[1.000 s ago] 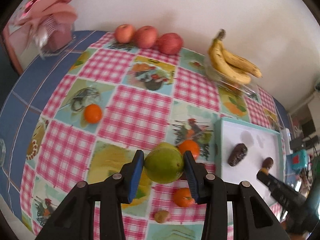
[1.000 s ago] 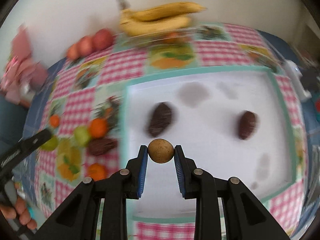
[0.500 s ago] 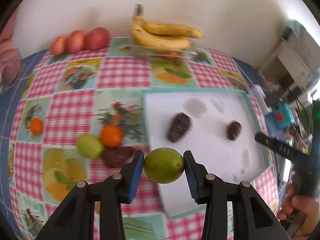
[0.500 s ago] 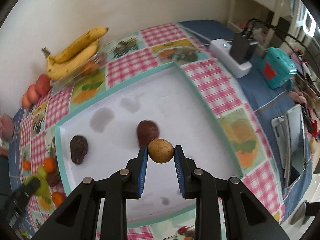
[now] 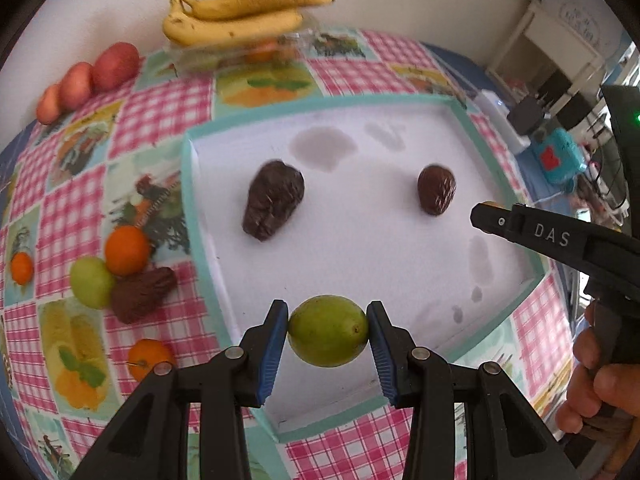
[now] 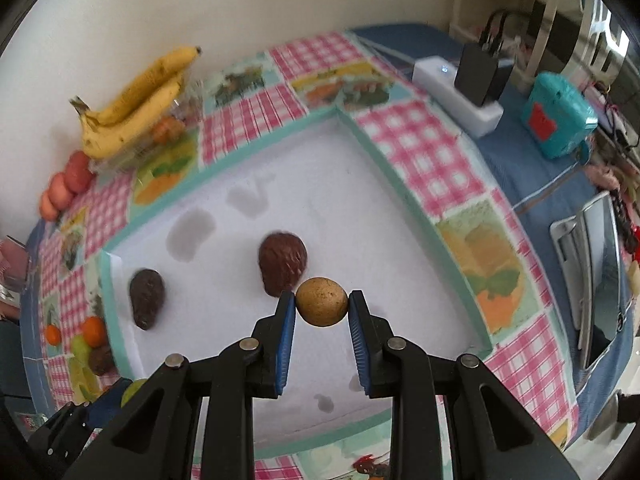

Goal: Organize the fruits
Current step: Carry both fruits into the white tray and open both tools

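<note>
My left gripper (image 5: 328, 332) is shut on a green lime-like fruit (image 5: 328, 331) and holds it above the near part of the white tray with a teal rim (image 5: 188, 184). My right gripper (image 6: 322, 304) is shut on a small round tan fruit (image 6: 321, 301) above the same tray (image 6: 400, 184), just in front of a dark brown fruit (image 6: 282, 263). A second dark brown fruit (image 6: 146, 297) lies at the tray's left. In the left wrist view these show as two dark fruits (image 5: 273, 199) (image 5: 436, 189), with the right gripper (image 5: 486, 216) at the tray's right edge.
On the checked cloth left of the tray lie oranges (image 5: 126, 250), a green fruit (image 5: 91, 282) and a brown fruit (image 5: 142, 293). Bananas (image 5: 236, 16) on a clear dish and red apples (image 5: 114, 66) stand by the wall. A power strip (image 6: 456, 96) and teal box (image 6: 560, 116) sit right.
My left gripper has carried the green fruit further over the tray. My right gripper with the tan fruit has shifted a little nearer the dark fruit.
</note>
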Demonstrator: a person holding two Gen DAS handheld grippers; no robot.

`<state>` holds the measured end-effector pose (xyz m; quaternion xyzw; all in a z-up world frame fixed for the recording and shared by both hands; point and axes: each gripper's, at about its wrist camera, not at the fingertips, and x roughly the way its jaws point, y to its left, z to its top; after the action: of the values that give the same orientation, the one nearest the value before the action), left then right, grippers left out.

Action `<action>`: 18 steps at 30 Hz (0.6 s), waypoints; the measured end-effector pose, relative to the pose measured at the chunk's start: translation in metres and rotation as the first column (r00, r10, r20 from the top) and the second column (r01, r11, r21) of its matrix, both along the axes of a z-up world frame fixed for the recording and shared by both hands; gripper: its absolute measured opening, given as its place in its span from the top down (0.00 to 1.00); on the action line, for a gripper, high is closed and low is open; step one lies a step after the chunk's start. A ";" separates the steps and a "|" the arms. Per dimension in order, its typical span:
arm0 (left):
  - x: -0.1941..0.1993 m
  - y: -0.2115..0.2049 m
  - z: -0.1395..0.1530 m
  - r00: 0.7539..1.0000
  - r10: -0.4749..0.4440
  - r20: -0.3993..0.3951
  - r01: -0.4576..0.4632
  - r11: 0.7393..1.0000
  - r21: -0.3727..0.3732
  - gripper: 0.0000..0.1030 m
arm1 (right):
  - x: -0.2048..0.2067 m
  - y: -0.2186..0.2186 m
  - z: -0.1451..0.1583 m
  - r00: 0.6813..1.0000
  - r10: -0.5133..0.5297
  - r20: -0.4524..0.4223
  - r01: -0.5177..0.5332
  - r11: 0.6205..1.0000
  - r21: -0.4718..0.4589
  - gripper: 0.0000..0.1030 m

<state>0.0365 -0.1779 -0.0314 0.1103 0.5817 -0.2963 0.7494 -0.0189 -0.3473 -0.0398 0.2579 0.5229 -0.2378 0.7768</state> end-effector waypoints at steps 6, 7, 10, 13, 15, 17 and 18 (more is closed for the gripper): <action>-0.001 -0.004 -0.012 1.000 -0.008 -0.014 0.009 1.000 0.024 0.58 | 0.001 -0.002 -0.021 0.999 -0.005 -0.041 0.006 0.999 0.032 0.73; -0.001 -0.005 -0.012 1.000 -0.010 -0.011 0.010 1.000 0.023 0.58 | 0.001 -0.002 -0.023 0.999 -0.005 -0.044 0.006 0.999 0.036 0.73; 0.000 -0.005 -0.012 1.000 -0.012 -0.007 0.013 1.000 0.024 0.58 | 0.002 -0.003 -0.027 0.999 -0.005 -0.054 0.008 0.999 0.043 0.73; 0.001 -0.006 -0.012 1.000 -0.013 -0.006 0.013 1.000 0.023 0.58 | 0.002 -0.003 -0.033 0.998 -0.006 -0.068 0.009 0.999 0.050 0.73; 0.001 -0.006 -0.013 1.000 -0.013 -0.005 0.013 1.000 0.022 0.58 | 0.001 -0.003 -0.035 0.997 -0.006 -0.074 0.009 0.999 0.052 0.73; 0.002 -0.008 -0.013 1.000 -0.014 -0.003 0.014 1.000 0.020 0.58 | 0.002 -0.003 -0.036 0.997 -0.005 -0.075 0.009 0.999 0.049 0.73; 0.002 -0.008 -0.013 1.000 -0.014 -0.002 0.015 1.000 0.019 0.58 | 0.001 -0.003 -0.036 0.997 -0.006 -0.075 0.009 0.999 0.049 0.73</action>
<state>0.0388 -0.1856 -0.0448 0.1212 0.5845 -0.2963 0.7455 -0.0174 -0.3502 -0.0755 0.2700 0.5563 -0.2371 0.7492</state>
